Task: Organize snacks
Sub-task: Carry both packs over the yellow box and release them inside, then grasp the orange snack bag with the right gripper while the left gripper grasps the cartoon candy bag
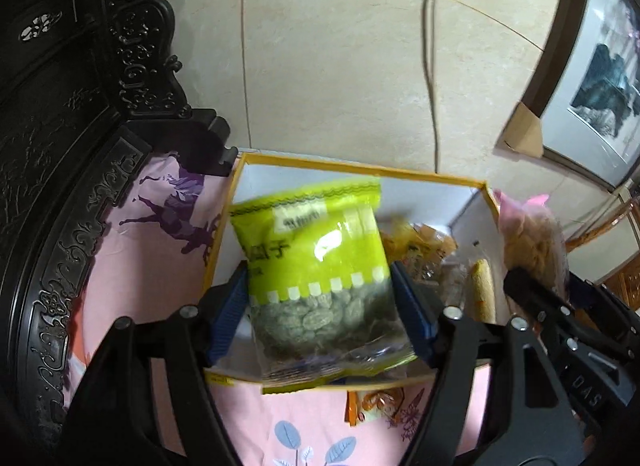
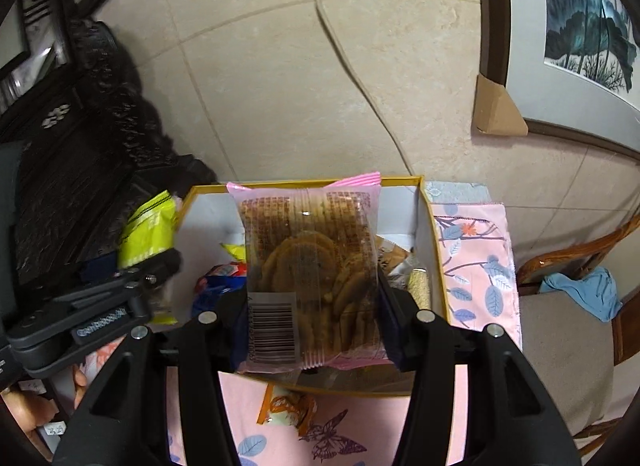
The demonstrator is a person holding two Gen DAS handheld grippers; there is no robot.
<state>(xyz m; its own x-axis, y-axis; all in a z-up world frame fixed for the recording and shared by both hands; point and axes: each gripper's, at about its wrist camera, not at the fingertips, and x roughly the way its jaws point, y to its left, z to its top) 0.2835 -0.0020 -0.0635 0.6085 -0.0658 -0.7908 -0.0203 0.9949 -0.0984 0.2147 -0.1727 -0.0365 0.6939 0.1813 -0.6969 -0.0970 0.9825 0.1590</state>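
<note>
Plainly, right claw (image 2: 312,302) pinches one cookie pack (image 2: 308,250); left claw (image 1: 320,302) flanks one bag (image 1: 316,242), grip unclear.

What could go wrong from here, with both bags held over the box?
1. The green seed bag sits between the left gripper's wide-set blue pads; it may drop askew onto the box rim.
2. The pink cookie bag in the right gripper could crush snacks already in the box.
3. The grippers hang close together and may collide.
</note>
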